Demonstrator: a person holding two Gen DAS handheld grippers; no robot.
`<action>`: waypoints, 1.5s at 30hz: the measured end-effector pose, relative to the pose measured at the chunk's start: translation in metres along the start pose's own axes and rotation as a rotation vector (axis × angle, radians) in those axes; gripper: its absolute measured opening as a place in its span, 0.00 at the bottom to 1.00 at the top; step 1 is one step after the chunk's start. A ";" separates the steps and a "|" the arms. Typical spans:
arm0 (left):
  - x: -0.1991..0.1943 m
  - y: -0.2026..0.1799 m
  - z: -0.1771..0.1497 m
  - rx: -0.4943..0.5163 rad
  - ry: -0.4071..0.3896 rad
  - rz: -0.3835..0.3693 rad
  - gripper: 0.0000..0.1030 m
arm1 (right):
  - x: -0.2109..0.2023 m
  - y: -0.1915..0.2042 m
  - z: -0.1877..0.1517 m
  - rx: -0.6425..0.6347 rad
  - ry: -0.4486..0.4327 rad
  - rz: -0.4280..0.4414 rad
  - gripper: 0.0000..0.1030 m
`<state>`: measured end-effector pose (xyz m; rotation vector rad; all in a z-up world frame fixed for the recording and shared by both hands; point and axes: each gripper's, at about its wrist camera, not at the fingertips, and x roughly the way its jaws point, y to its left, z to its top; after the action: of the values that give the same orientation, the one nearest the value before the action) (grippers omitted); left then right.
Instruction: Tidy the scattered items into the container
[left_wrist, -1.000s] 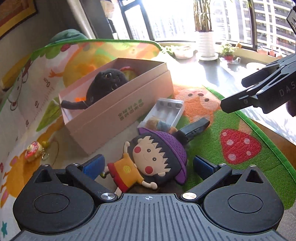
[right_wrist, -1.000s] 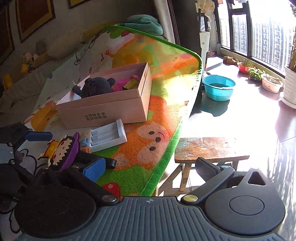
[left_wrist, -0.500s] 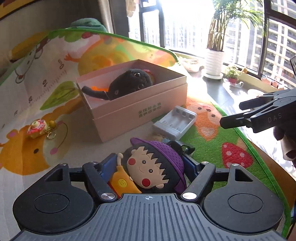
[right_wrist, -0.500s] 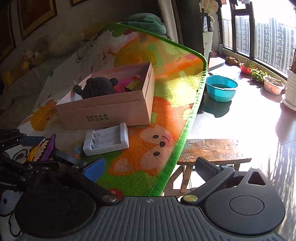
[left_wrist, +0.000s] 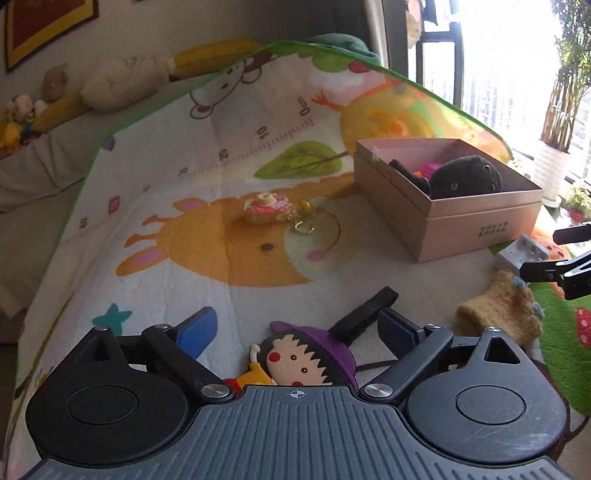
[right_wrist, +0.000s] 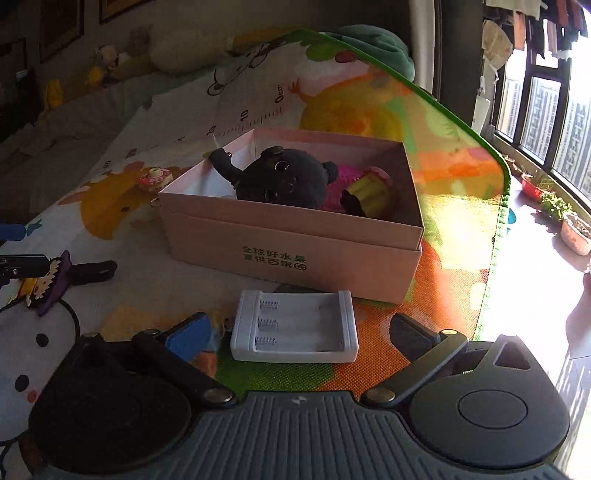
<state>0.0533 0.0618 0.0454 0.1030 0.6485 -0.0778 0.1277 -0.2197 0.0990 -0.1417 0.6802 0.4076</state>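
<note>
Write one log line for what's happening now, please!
left gripper: fingers opening around purple-hat cartoon doll | right gripper: open over white battery tray | pink cardboard box: holds black plush

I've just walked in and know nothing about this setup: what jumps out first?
A pink cardboard box sits on a bright cartoon play mat, with a black plush toy inside. Nearer, a purple-hatted cartoon girl figure lies between the left hand-held gripper's opening jaws, and a white battery tray lies before the box.
</note>
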 end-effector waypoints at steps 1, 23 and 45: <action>-0.003 -0.004 0.000 0.003 -0.009 -0.027 0.95 | 0.003 -0.001 0.000 0.004 0.002 -0.003 1.00; 0.048 -0.141 -0.012 0.292 0.063 -0.312 1.00 | -0.061 -0.024 -0.075 0.020 0.066 0.058 0.99; 0.016 -0.085 -0.039 -0.064 0.028 -0.023 1.00 | -0.025 -0.052 -0.041 0.129 0.008 0.189 1.00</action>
<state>0.0341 -0.0190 -0.0011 0.0353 0.6796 -0.0784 0.1076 -0.2854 0.0833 0.0434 0.7285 0.5432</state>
